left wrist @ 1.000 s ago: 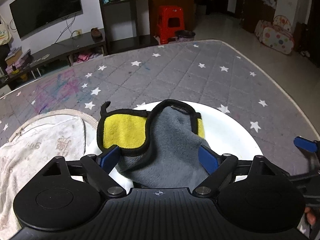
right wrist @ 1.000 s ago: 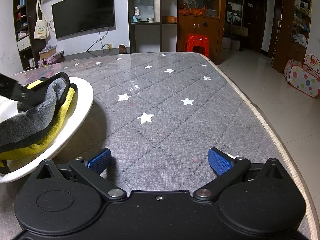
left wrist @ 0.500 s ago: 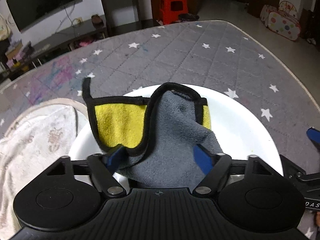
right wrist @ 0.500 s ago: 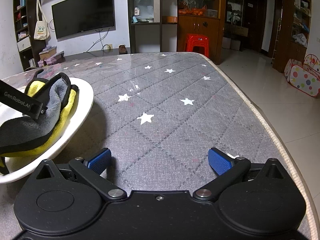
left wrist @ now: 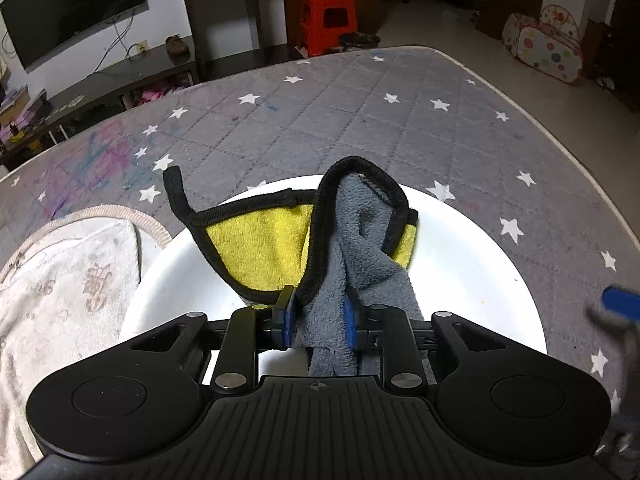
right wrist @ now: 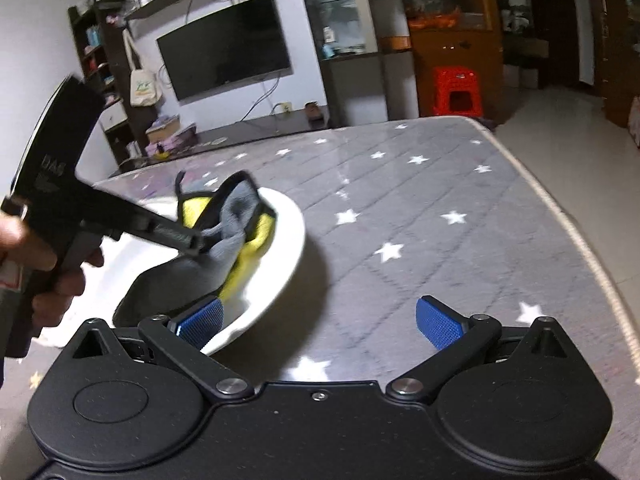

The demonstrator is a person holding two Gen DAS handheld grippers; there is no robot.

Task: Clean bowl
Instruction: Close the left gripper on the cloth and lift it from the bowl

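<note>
A white bowl point(left wrist: 472, 264) sits on a grey star-patterned mat; it also shows in the right wrist view point(right wrist: 288, 248). A grey and yellow cloth with black trim point(left wrist: 360, 240) lies bunched inside it, and shows in the right wrist view point(right wrist: 236, 216). My left gripper point(left wrist: 319, 318) is shut on the grey part of the cloth, above the bowl's near side. My right gripper point(right wrist: 318, 320) is open and empty, its left fingertip point(right wrist: 200, 320) over the bowl's near rim. Its blurred blue tip shows in the left wrist view point(left wrist: 620, 300).
A beige towel point(left wrist: 60, 300) lies on the mat left of the bowl. The mat's curved edge point(right wrist: 560, 216) runs along the right, with floor beyond. A TV, shelves and a red stool point(left wrist: 328, 16) stand past the far edge.
My left gripper has closed on the grey cloth and lifted it slightly. My right gripper has swung left toward the bowl, which now lies under its left finger.
</note>
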